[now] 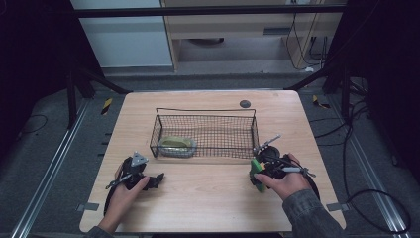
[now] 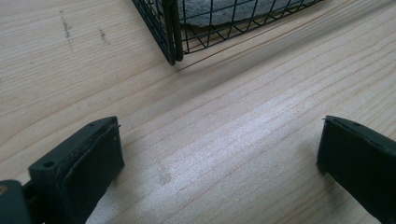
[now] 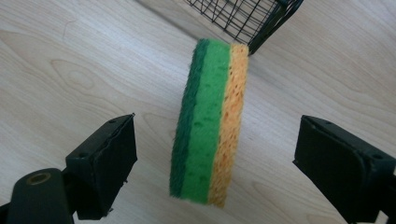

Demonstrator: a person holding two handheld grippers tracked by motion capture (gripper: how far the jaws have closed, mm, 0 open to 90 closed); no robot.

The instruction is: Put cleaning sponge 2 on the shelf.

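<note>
One wire basket sits on one table, with two sponges: one grey-green sponge inside it and one green-and-yellow sponge outside, plus two claws.

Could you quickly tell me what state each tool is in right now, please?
Left tool: open, holding nothing, over bare table.
Right tool: open, jaws either side of the sponge, not touching it.

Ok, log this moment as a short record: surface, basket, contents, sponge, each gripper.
surface: wooden table
basket: black wire basket, mid-table
contents: one pale greenish item at its left end, kind unclear
sponge: green and yellow sponge, on edge between the right gripper's jaws, neither touching it
left gripper: open, above bare wood near a basket corner
right gripper: open
</note>
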